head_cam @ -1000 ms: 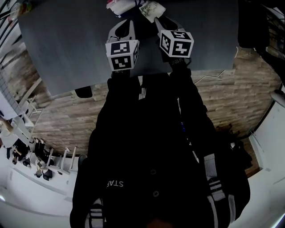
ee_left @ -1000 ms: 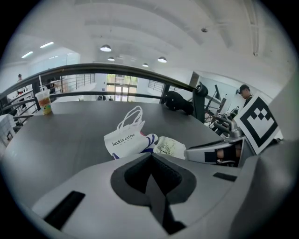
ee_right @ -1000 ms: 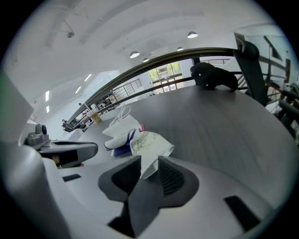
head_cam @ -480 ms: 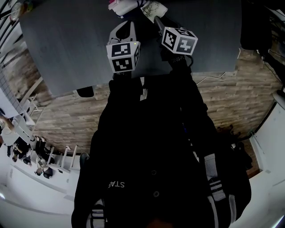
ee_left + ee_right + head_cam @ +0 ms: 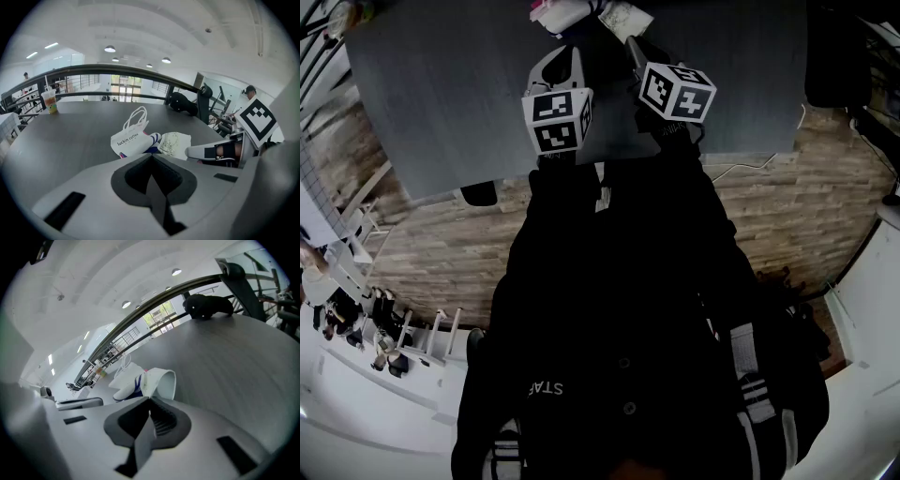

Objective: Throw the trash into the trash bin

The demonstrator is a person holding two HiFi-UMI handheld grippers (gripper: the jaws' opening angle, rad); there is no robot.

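While poised low over the dark table [image 5: 70, 140], shut tight on both sides: left gripper [image 5: 151, 158] with jaws pressed together on nothing, right gripper [image 5: 149, 401] likewise closed and empty. Just ahead of the left gripper's tips, lying on the tabletop: a white "luckin coffee" paper bag [image 5: 131, 138], handles up, touching a blue-striped piece of trash [image 5: 153, 139] and, right of that, a patterned paper cup [image 5: 175, 143] on its side. Directly beyond the right gripper's tips, that same cup, open mouth toward the jaws, bag to its left. Far off to the left gripper's left, an upright drink cup [image 5: 50, 101]; far ahead and right, a black bag [image 5: 183, 103] near the table's far edge.
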